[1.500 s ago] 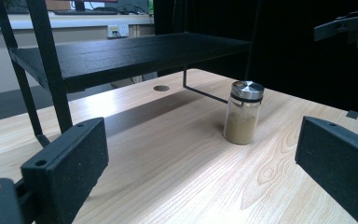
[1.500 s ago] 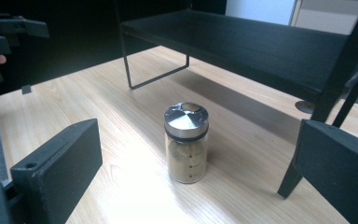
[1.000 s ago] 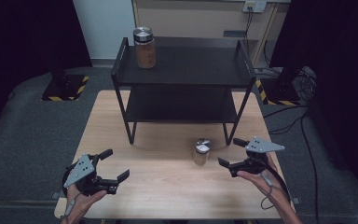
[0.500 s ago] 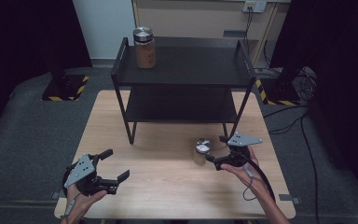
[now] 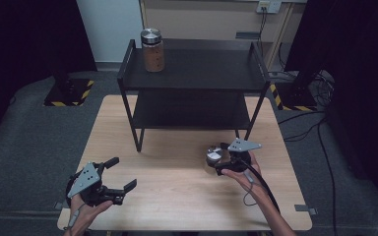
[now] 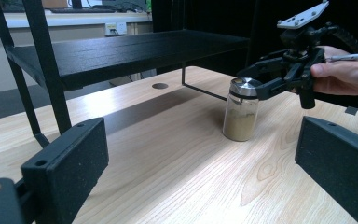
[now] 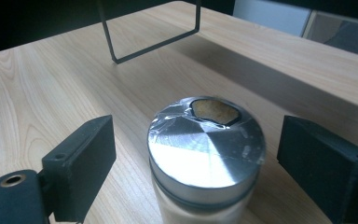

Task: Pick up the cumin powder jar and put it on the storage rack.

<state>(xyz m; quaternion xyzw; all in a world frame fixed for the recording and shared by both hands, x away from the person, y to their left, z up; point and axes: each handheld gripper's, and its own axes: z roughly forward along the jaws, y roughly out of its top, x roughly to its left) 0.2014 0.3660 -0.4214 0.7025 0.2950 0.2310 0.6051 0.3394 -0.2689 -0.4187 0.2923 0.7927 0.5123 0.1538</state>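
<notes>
Jar [image 5: 215,158] with a metal lid stands upright on the table [image 5: 177,196], just in front of the black shelf [image 5: 197,73], near its right front leg. Right gripper [image 5: 220,160] sits at lid height, jaws spread on either side of the jar, not touching. Left gripper [image 5: 119,173] rests well left of the jar, jaws apart, holding nothing. Second jar [image 5: 152,49] stands on the shelf's top.

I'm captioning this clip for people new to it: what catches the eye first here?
First, the small jar with a shiny metal lid, standing on the wooden table, with the right hand-held gripper open around its lid. Next, the black two-tier shelf at the table's far side, a larger jar on its top left corner. The left hand-held gripper sits open, near left.
</notes>
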